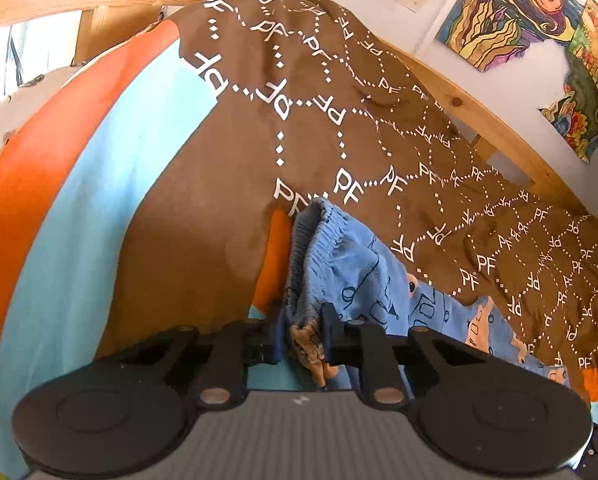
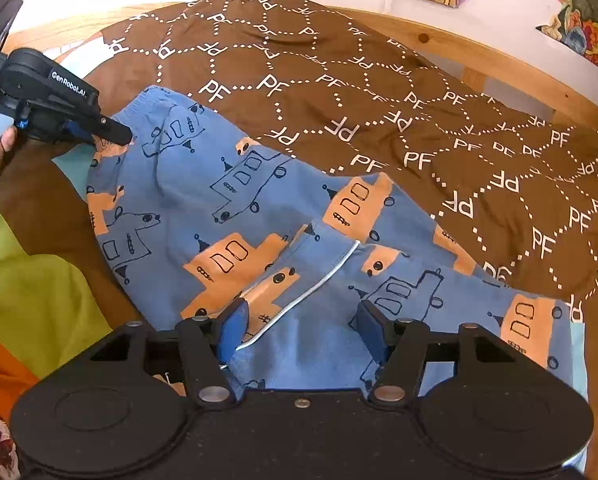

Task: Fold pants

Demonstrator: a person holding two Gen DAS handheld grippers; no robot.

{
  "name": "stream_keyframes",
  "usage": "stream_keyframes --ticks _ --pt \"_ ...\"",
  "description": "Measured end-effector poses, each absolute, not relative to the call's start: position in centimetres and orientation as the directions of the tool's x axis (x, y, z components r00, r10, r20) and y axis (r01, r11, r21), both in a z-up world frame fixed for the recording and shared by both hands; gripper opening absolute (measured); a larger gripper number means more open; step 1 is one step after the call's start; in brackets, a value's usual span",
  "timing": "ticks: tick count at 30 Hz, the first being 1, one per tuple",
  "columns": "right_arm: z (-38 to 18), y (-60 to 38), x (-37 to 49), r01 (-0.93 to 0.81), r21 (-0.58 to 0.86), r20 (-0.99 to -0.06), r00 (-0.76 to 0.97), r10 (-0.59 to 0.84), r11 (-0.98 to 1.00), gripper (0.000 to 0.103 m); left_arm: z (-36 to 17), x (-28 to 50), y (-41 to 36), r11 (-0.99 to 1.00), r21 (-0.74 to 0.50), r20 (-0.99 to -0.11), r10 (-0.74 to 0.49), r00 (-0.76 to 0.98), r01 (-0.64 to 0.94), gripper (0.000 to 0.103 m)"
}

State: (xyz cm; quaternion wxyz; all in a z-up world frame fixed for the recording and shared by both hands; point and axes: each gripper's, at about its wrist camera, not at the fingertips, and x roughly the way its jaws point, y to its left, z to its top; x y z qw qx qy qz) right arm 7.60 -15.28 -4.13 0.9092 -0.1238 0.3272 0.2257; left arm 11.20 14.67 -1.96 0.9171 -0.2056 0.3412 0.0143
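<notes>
lay spread on the brown letter-printed blanket (image 2: 379,80): small blue cotton pants with orange truck print (image 2: 227,200). left gripper (image 1: 303,336) pinched their waistband at ten o'clock, probably to anchor. right gripper (image 2: 299,324) spread wide over the white-stitched leg hem (image 2: 299,300), grasp seemingly pending.

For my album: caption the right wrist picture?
Right gripper open over blue truck-print pants on a brown blanket.
</notes>
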Motion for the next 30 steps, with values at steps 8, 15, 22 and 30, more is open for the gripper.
stream_keyframes --ticks 8,15,22,30 --pt "-3.8 -16.0 7.0 -0.492 -0.059 -0.620 0.700 0.354 0.869 0.065 0.6 9.7 10.4 0.983 -0.176 -0.570 -0.057 0.819 -0.054 0.017" --pt "-2.8 -19.4 5.7 -0.419 -0.046 -0.554 0.766 0.325 0.907 0.065 5.2 8.2 3.6 0.986 -0.096 -0.490 -0.167 0.856 0.138 0.017" --pt "-2.1 -24.4 4.3 -0.327 -0.100 -0.504 0.831 0.235 0.940 0.067 6.2 8.1 -5.3 0.922 -0.034 -0.476 -0.355 0.804 0.387 0.017" --pt "-3.5 -30.3 2.7 -0.188 -0.165 -0.521 0.850 0.076 0.968 0.072 -0.3 8.8 -14.5 0.823 -0.054 -0.584 -0.486 0.650 0.566 0.022"
